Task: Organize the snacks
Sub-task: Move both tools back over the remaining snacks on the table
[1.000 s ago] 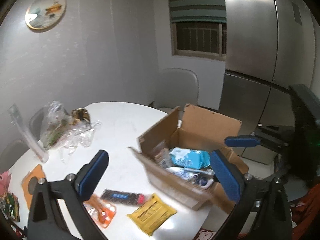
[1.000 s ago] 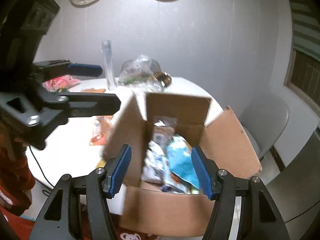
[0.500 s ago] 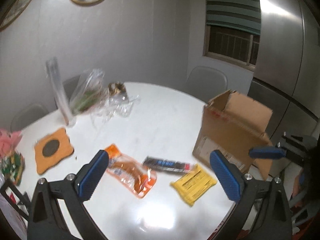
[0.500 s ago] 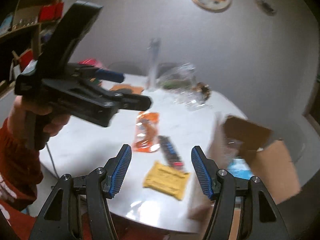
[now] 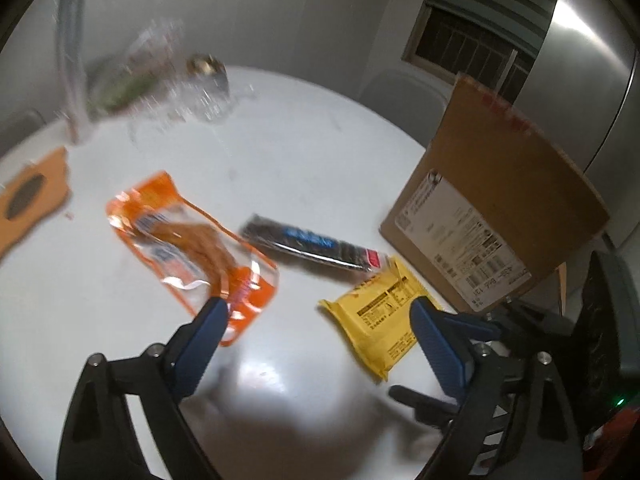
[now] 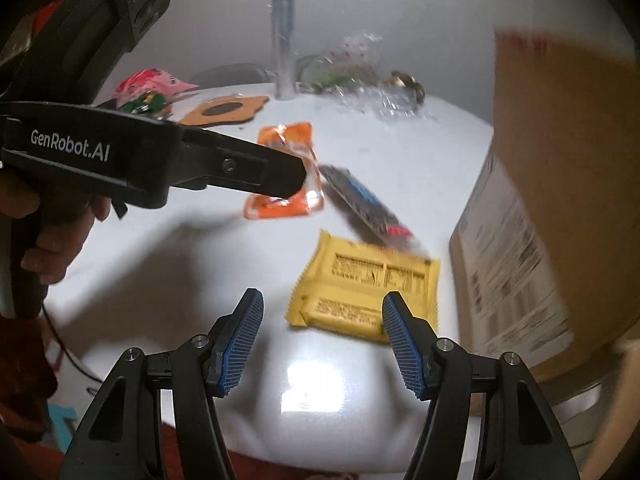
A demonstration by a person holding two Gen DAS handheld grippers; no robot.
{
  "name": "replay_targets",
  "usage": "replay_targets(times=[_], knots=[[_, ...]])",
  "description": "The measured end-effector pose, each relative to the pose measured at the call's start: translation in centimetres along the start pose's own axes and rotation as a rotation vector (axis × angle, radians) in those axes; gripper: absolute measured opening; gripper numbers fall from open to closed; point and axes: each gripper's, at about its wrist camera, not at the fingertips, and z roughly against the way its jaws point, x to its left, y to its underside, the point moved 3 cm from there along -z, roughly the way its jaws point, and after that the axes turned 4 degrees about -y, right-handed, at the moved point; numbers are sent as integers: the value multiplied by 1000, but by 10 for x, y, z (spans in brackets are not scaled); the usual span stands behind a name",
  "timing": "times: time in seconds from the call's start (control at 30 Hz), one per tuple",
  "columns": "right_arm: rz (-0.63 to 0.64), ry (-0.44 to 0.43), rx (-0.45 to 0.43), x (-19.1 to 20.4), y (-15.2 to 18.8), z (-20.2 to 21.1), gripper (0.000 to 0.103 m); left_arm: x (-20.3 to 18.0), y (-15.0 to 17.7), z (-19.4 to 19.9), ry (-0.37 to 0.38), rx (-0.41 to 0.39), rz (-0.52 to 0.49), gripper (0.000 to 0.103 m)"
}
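White round surface [image 5: 304, 168] bearing orange pouch [image 5: 188, 240], dark bar [image 5: 312, 246], yellow packet [image 6: 366, 284], cardboard box [image 5: 496, 208]; left tongs [image 5: 314, 322] closing (nothing between), right tongs [image 6: 322, 322] parted, empty.

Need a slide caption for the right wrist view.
Right gripper, open and empty, above yellow snack pack beside cardboard box.

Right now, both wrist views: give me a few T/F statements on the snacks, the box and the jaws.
1. The yellow packet lies flat on the white table. True.
2. The orange pouch is inside the cardboard box. False: it lies on the table, left of the box.
3. The right gripper holds the yellow packet. False: its jaws are empty, short of the packet.
4. The dark bar lies between the pouch and the box. True.
5. The left gripper grips nothing; its jaws are closing. True.
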Motion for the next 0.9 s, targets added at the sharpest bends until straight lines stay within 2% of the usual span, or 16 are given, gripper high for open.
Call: replay_targets(times=[0.1, 0.17, 0.3, 0.6, 0.7, 0.73, 0.9], knots=[[-17, 2, -5, -9, 6, -7, 58, -1, -4, -24, 44, 37, 38, 85], [-3, 11, -21, -11, 7, -8, 58, -1, -9, -37, 64, 58, 64, 76], [21, -1, -40, -12, 8, -5, 59, 0, -21, -59, 99, 83, 118, 73], [16, -47, -60, -19, 10, -4, 59, 0, -34, -86, 44, 128, 142, 61], [12, -56, -63, -23, 9, -4, 59, 1, -41, -91, 18, 136, 138, 51], [16, -53, -64, -24, 9, -5, 59, -1, -43, -93, 7, 137, 123, 43], [31, -49, -68, -26, 10, -8, 59, -2, -47, -95, 3, 133, 107, 30]])
